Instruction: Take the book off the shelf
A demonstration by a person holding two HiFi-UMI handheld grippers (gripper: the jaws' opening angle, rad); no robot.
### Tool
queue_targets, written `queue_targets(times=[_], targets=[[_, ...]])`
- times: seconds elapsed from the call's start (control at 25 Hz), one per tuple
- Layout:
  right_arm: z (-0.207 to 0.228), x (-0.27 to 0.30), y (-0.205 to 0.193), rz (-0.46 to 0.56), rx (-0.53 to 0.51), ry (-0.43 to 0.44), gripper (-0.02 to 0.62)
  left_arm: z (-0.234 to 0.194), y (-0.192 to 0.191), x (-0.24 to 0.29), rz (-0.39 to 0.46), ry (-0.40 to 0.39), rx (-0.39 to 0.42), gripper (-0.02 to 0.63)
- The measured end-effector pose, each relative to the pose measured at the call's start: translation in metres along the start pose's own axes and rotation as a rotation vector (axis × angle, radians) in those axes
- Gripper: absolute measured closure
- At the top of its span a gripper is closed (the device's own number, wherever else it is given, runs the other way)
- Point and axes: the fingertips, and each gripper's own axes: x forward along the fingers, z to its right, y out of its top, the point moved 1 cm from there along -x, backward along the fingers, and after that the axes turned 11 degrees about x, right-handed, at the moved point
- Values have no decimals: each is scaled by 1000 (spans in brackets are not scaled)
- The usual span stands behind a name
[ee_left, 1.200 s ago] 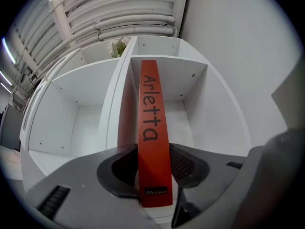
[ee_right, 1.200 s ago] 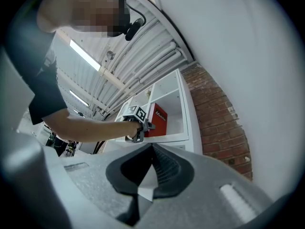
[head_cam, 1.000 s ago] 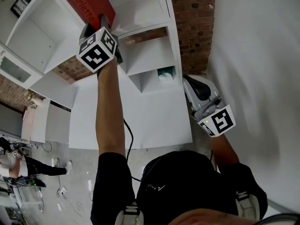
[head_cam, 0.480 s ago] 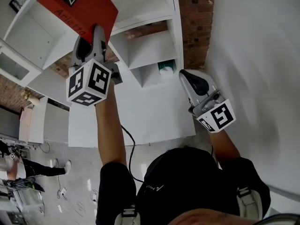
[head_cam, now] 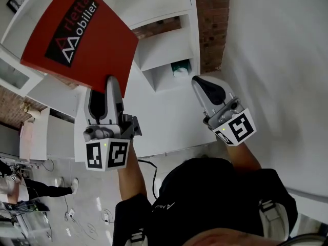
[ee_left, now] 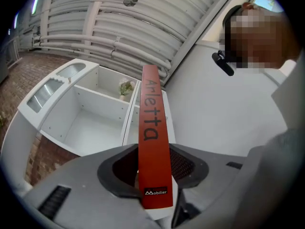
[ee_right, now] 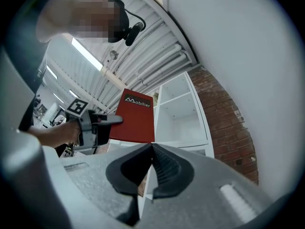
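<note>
A red book (head_cam: 79, 37) with white lettering on its cover is clear of the white shelf unit (head_cam: 169, 50), held in the air at the upper left of the head view. My left gripper (head_cam: 106, 88) is shut on its lower edge. In the left gripper view the book's red spine (ee_left: 152, 137) runs up between the jaws, which clamp it from both sides. My right gripper (head_cam: 204, 86) hovers to the right in front of the shelf, its jaws closed tip to tip with nothing in them. From the right gripper view the book (ee_right: 134, 117) and the left gripper (ee_right: 112, 120) show at the left.
The shelf's open white compartments (ee_left: 90, 113) stand before a red brick wall (head_cam: 211, 19). A small green and white object (head_cam: 179, 69) sits in one lower compartment. A plain white wall (head_cam: 277, 76) fills the right side. Another person (head_cam: 20, 183) stands on the floor at far left.
My left gripper has drawn the red book out of the shelf compartment and back toward me, so its full cover now shows. The right gripper has barely moved.
</note>
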Motion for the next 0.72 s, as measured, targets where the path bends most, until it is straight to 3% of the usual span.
queue_targets(times=[0.32, 0.72], targets=[[-13, -8, -12, -13, 17, -17, 594, 17, -21, -54, 29, -27, -19, 445], [-22, 2, -19, -50, -14, -6, 595, 17, -40, -58, 17, -49, -69, 445]])
